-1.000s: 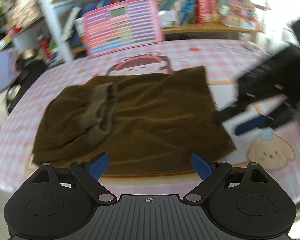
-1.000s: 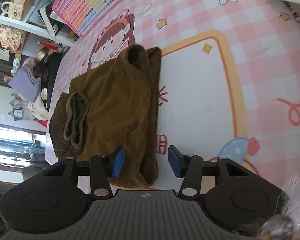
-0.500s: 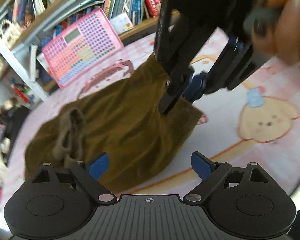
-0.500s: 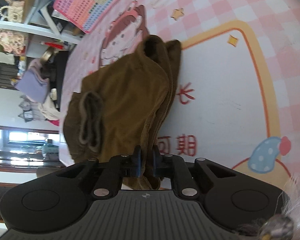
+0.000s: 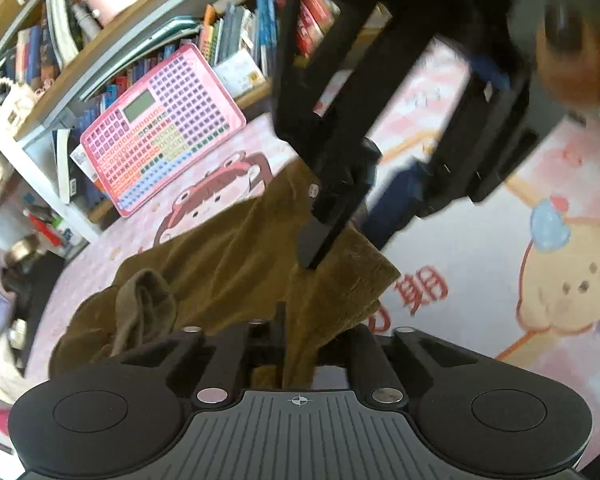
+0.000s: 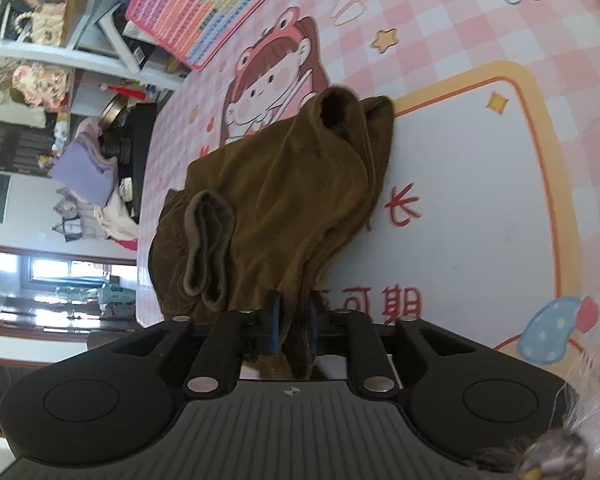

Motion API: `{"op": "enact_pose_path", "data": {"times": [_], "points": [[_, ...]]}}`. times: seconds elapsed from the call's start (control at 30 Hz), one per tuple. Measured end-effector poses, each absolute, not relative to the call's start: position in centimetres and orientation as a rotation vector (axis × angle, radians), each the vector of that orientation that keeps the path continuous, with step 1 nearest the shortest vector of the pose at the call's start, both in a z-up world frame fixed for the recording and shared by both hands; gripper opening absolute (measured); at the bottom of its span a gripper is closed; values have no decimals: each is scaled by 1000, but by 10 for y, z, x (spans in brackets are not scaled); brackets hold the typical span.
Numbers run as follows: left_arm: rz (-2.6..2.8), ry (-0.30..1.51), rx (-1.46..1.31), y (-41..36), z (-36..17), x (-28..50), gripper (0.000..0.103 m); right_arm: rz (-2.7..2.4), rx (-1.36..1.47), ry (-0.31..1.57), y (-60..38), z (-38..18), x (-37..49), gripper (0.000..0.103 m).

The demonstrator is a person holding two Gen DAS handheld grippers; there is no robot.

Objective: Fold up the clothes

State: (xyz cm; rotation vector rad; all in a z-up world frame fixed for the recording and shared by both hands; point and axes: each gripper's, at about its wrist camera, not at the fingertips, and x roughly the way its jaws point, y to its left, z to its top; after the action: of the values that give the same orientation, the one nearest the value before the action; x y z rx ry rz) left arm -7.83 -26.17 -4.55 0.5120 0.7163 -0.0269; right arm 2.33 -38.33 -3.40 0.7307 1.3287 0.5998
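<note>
Up close, the left gripper (image 5: pixel 296 344) is clamped on an edge of the brown garment (image 5: pixel 236 248), cloth bunched between its closed fingers. Likewise the right gripper (image 6: pixel 294 332) pinches a fold of the same garment (image 6: pixel 284 200) and lifts it off the pink checked cartoon mat (image 6: pixel 480 200). Beyond, the rest lies crumpled on the mat, a ribbed cuff (image 6: pixel 208 248) on top. Farther back, a pink keyboard toy (image 5: pixel 160 128) leans against a bookshelf (image 5: pixel 148 44).

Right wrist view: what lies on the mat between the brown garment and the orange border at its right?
Bare white mat with only printed red characters lies between the brown garment and the orange border.
</note>
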Motion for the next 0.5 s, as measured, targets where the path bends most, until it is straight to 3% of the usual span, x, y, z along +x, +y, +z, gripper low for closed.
{"op": "enact_pose_path", "data": {"times": [0.03,0.07,0.33,0.5], "points": [[-28,709,489,-259,-40,-79,5,587,747,1328,-386,-36,26,41],[-30,702,465,-257,-34,-79,5,573,764,1328,-388,-38,30,48],[-48,722,404,-246,-13,-82,5,500,1095,1323,-388,-66,58,55],[-54,729,355,-242,-11,-90,5,428,1128,1322,-384,-76,72,54]]}}
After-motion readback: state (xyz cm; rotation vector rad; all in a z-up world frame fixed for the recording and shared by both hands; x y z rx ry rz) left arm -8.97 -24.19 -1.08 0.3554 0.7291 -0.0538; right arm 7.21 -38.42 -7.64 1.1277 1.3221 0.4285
